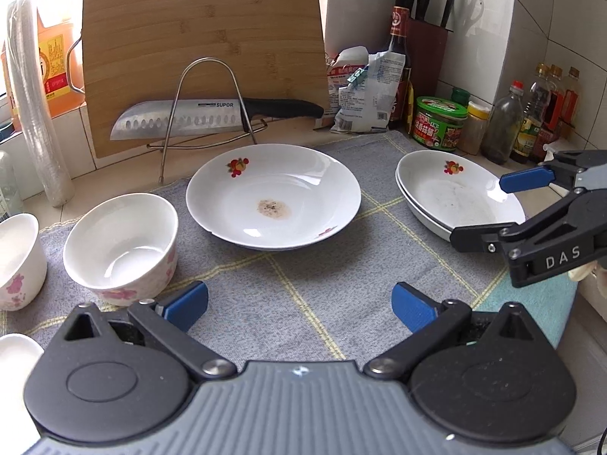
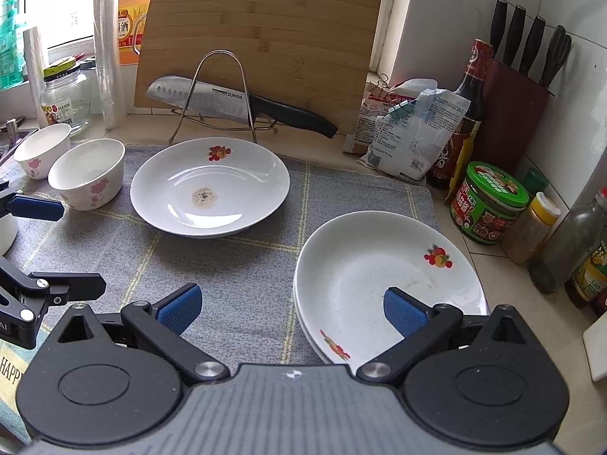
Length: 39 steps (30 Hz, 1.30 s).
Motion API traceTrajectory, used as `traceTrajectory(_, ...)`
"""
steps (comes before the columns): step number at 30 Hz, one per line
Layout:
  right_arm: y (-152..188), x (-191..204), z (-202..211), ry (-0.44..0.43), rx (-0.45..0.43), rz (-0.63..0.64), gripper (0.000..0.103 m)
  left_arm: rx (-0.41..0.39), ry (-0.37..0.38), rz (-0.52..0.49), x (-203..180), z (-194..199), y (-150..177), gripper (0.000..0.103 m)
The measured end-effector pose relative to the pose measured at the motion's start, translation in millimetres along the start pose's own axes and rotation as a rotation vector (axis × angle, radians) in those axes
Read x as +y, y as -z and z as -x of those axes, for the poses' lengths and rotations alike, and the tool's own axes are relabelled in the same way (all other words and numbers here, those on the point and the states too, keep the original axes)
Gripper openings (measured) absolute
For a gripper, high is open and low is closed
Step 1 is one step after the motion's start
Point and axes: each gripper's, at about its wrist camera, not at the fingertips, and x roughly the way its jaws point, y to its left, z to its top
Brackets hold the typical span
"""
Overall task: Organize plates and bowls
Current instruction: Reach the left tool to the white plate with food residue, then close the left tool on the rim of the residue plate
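A white plate with a fruit print and a brown stain (image 1: 273, 197) (image 2: 210, 187) sits mid-mat. A stack of two similar plates (image 1: 455, 193) (image 2: 379, 280) lies at the mat's right. Two white bowls with pink flowers (image 1: 121, 246) (image 1: 19, 261) stand at the left, also in the right wrist view (image 2: 87, 172) (image 2: 41, 149). My left gripper (image 1: 299, 303) is open and empty above the mat in front of the single plate. My right gripper (image 2: 292, 309) is open and empty, its right finger over the stack's near rim; it shows in the left wrist view (image 1: 489, 208).
A grey checked mat (image 1: 303, 284) covers the counter. A bamboo cutting board (image 1: 205, 53) and a knife (image 1: 212, 115) on a wire rack stand behind. Bottles, jars (image 1: 440, 123), a knife block (image 1: 428, 49) and bags line the right wall. Another white bowl's rim (image 1: 15, 345) is at far left.
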Motion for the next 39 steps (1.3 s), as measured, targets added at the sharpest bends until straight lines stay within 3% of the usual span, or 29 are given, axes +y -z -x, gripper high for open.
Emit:
traceTrajectory(4, -1, 24, 1, 0.006, 0.013, 0.011, 0.103, 0.008, 0.003, -0.005, 19, 5, -4, 0.102)
traceTrajectory(8, -3, 39, -5, 0.004, 0.020, 0.038, 0.103, 0.026, -0.039, 0.000, 30, 5, -12, 0.102)
traceTrajectory(14, -9, 51, -30, -0.061, 0.018, 0.092, 0.103, 0.057, -0.056, 0.012, 42, -1, -24, 0.102)
traceTrajectory(21, -17, 59, -66, -0.151, 0.040, 0.117, 0.103, 0.091, -0.071, -0.056, 46, -10, -50, 0.102)
traceTrajectory(28, -16, 68, -96, -0.155, 0.073, 0.159, 0.103, 0.146, -0.036, -0.044, 57, -42, -78, 0.102)
traceTrajectory(34, -20, 58, -108, -0.217, 0.079, 0.096, 0.103, 0.198, -0.008, -0.046, 64, -74, -99, 0.102)
traceTrajectory(39, -22, 58, -113, -0.218, 0.063, 0.086, 0.103, 0.215, 0.009, -0.063, 66, -97, -116, 0.102)
